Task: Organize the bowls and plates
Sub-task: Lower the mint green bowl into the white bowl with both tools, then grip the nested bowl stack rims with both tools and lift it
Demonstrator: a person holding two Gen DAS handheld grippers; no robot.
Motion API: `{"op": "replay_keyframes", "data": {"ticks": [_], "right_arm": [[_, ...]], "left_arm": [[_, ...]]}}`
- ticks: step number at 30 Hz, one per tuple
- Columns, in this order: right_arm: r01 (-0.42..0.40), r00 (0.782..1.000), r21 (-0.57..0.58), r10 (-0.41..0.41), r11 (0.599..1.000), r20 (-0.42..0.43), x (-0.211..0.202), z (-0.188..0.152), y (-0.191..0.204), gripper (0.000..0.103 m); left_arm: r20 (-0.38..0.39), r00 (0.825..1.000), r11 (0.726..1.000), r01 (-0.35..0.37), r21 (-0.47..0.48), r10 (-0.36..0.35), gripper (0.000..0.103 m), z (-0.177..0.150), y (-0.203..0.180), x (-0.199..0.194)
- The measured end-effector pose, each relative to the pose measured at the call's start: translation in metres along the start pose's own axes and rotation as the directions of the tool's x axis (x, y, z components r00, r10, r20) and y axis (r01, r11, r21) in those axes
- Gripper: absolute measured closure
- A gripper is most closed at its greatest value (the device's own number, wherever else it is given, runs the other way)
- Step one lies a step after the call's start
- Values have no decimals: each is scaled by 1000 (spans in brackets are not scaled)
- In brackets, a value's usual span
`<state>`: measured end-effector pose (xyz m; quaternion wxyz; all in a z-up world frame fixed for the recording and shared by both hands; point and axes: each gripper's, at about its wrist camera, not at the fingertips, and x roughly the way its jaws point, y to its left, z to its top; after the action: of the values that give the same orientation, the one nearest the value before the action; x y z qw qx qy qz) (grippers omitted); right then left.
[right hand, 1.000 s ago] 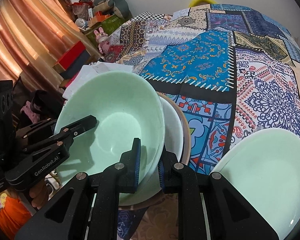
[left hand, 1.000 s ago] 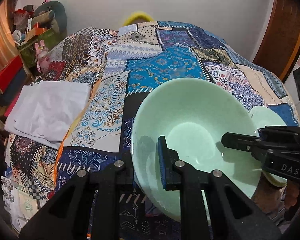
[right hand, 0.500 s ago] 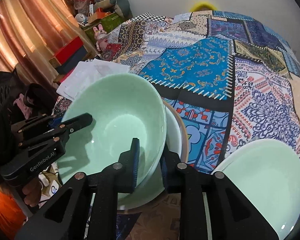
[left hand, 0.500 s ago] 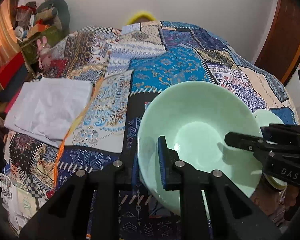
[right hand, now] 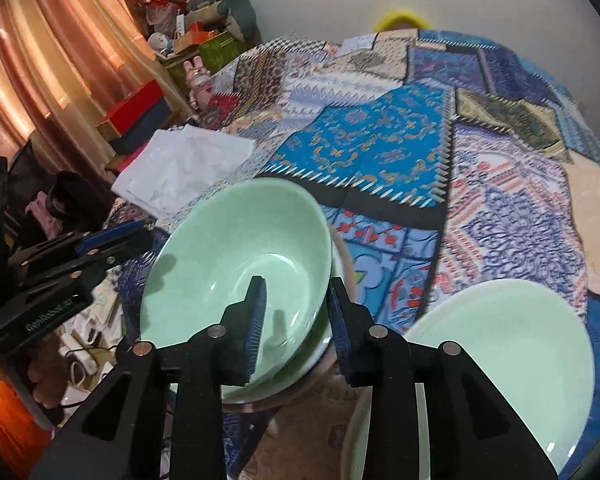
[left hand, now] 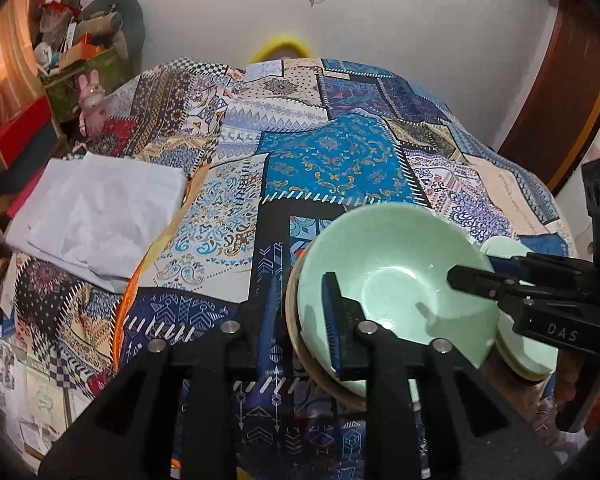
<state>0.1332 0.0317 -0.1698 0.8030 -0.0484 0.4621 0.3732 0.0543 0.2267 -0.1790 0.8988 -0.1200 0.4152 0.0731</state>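
A pale green bowl (left hand: 396,280) (right hand: 236,264) sits nested on a stack of bowls over a brown-rimmed dish (left hand: 296,344) on the patterned bedspread. My left gripper (left hand: 300,312) straddles its near rim with the jaws apart, one pad inside, one outside. My right gripper (right hand: 296,316) straddles the opposite rim, jaws also apart. A pale green plate (right hand: 504,364) (left hand: 520,352) lies just to the right of the stack.
A folded white cloth (left hand: 96,216) (right hand: 184,168) lies on the bed to the left. Boxes, a pink toy rabbit (left hand: 90,96) and clutter stand by the curtain at far left. A wooden door (left hand: 560,92) is at the right.
The green bowl has come down onto the stack. Both grippers' jaws have spread apart and released the rim they were pinching.
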Motion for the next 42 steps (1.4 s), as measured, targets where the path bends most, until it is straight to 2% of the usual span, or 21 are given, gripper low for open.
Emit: {"op": "replay_keyframes", "data": {"ticks": [1, 3, 5, 16, 29, 34, 40, 42], "right_arm": [[13, 1000, -10, -13, 1000, 23, -5, 0, 0, 69], [22, 998, -23, -21, 1000, 54, -14, 1, -2, 58], [25, 998, -18, -24, 1000, 61, -18, 2, -5, 56], [29, 999, -12, -29, 1000, -22, -4, -6, -15, 56], [-39, 989, 27, 42, 999, -141, 27, -8, -16, 56], [-49, 981, 24, 53, 998, -186, 38, -9, -13, 56], [-40, 984, 0, 40, 999, -174, 44, -8, -8, 56], [-51, 983, 7, 52, 999, -177, 45, -8, -7, 61]], "left_arm": [[-1, 1000, 1000, 11, -11, -11, 74, 0, 2, -1], [-7, 1000, 999, 26, -25, -26, 70, -2, 7, -2], [-15, 999, 999, 28, -31, -28, 69, -5, 10, -3], [-86, 994, 997, 57, -52, -62, 67, -18, 11, 12], [-187, 971, 986, 136, -93, -152, 64, -24, 6, 42], [-215, 963, 986, 144, -83, -159, 63, -25, -1, 52], [-227, 959, 984, 154, -90, -170, 63, -28, 0, 59], [-236, 954, 981, 166, -105, -187, 63, -29, 1, 63]]}}
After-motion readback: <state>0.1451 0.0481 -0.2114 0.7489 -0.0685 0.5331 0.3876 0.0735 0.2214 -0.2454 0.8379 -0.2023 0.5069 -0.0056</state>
